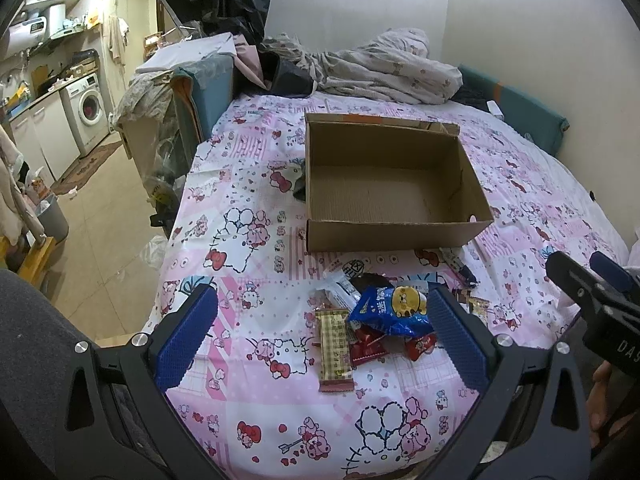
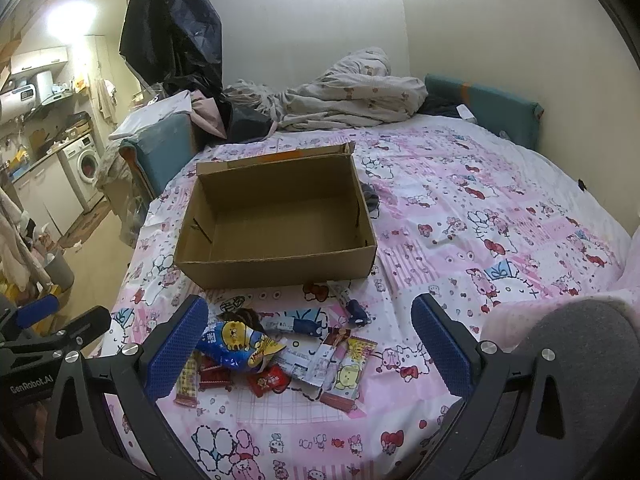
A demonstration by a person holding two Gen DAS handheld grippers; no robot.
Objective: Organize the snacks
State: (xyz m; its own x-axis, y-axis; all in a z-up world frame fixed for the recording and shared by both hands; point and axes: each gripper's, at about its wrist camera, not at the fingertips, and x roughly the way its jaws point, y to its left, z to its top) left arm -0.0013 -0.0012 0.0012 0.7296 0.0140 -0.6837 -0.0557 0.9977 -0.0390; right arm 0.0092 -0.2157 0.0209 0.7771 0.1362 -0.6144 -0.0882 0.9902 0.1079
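**Nothing sorted yet: box is standing empty, snacks are lying in a heap**

The task is judged to be at its very start. The cardboard box point(image 2: 276, 224) is being shown open on the pink bedsheet point(image 2: 500, 208), and its floor is seen bare in both views; no snack is lying inside. The snacks are gathered in a loose pile on the sheet just in front of the box's near wall. In this pile a blue chip bag point(image 2: 240, 346) with a yellow cartoon face is lying on top, a checked wafer bar point(image 1: 335, 350) is lying at the left edge, small red packets point(image 2: 267, 383) are partly tucked under the bag, and a yellow bear packet point(image 2: 348, 372) is lying at the right edge. All of them are left to be moved, it seems.

The left gripper point(image 1: 322, 338) is being held with its fingers wide apart above the pile, nothing between them. The right gripper point(image 2: 308, 350) is likewise being held spread, framing the same pile, and is touching nothing that can be seen.

Several things are hard to make out. The lower packets are being covered by the blue bag, so the number of snacks cannot be counted. The printed labels are too small to be read. A dark object point(image 2: 370, 200) beside the box is being half hidden by its wall and cannot be identified. The far corners of the bed are being bent by the lens.
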